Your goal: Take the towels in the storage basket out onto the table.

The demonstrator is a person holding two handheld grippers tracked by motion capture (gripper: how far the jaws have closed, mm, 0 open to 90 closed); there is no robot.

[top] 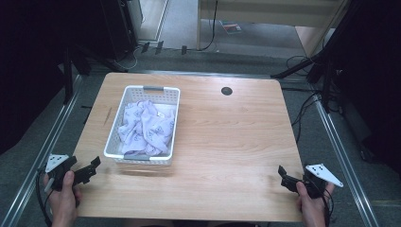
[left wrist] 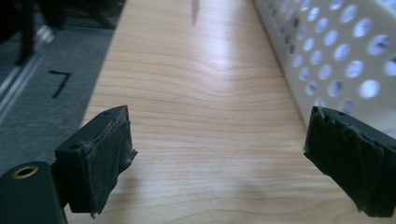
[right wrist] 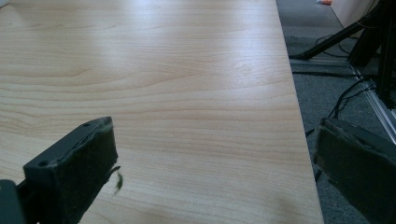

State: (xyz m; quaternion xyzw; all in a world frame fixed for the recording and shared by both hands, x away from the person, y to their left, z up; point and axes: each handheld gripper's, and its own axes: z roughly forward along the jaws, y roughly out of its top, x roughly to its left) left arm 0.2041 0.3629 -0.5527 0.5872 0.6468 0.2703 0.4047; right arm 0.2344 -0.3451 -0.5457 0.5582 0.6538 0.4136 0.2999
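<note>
High view: the cloth (top: 145, 127) lies bunched inside the white basket (top: 117, 126) at the table's (top: 227, 142) left, ready for lifting out.

Left gripper view: left gripper (left wrist: 219, 154) gapes empty beside the basket wall.

Right gripper view: right gripper (right wrist: 215, 172) waits wide, empty, near the right edge.

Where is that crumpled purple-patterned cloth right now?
In the high view the cloth lies bunched inside the white basket on the table's left half, just beyond the open left gripper.
</note>
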